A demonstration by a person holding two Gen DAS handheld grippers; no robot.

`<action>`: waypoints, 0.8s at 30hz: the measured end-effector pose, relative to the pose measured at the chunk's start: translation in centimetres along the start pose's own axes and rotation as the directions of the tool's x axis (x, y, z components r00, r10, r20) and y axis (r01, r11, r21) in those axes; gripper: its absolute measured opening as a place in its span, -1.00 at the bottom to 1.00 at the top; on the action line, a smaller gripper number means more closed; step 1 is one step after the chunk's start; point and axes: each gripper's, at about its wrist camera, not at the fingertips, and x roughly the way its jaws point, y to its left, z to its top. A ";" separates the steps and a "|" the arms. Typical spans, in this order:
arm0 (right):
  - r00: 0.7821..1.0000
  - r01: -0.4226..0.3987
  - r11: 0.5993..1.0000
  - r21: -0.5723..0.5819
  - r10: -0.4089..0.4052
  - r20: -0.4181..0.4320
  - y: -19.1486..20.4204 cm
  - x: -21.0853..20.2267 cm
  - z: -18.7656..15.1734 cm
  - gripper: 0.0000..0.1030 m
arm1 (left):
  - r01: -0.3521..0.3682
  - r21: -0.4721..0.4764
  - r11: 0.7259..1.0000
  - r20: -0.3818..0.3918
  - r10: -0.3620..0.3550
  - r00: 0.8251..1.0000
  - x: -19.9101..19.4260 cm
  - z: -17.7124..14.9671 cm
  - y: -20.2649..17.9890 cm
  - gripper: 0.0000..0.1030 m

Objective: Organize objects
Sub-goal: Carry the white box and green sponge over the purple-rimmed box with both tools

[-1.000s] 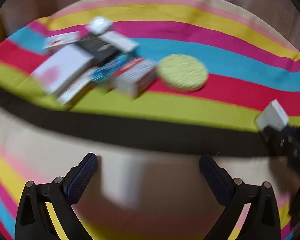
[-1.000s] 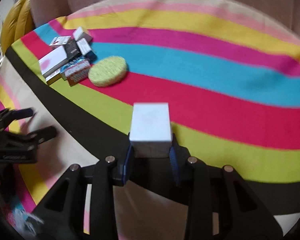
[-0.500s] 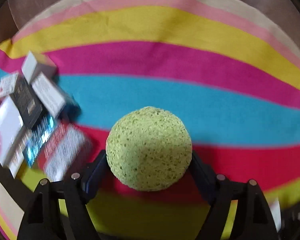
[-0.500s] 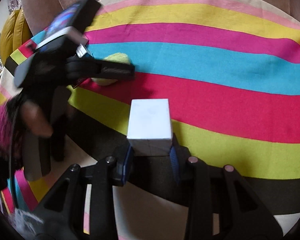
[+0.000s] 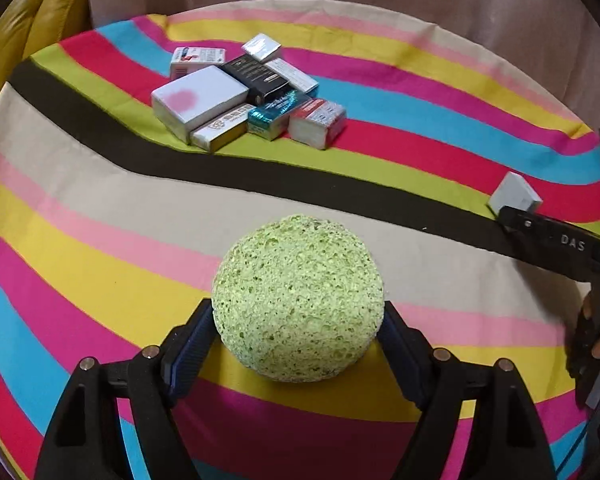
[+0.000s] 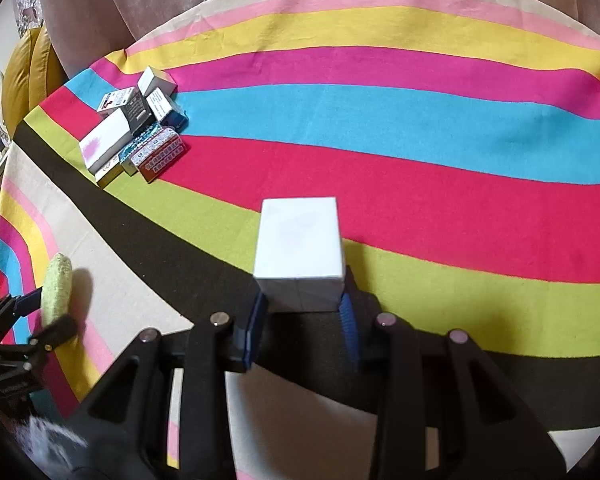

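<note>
Sponge (image 5: pixel 298 300), light, soft and porous by the look of it, sits pinched across its round rim in the left gripper's (image 5: pixel 298 344) jaws above the striped cloth (image 5: pixel 100 216). Right gripper's (image 6: pixel 302 320) jaws pinch the stiff white box (image 6: pixel 298 248) by its sides, well apart from the box pile (image 6: pixel 136 128).

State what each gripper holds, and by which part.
Left gripper: green sponge, by its opposite edges. Right gripper: white box, by its near end's two sides.

One sponge (image 5: pixel 298 300), roughly nine boxes (image 5: pixel 256 96).
</note>
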 end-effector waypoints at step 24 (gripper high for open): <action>0.997 0.076 0.994 -0.074 -0.077 -0.013 1.1 0.6 0.3 -0.25 | -0.053 0.007 0.999 -0.009 0.053 0.999 1.0 -2.0 -1.6 0.56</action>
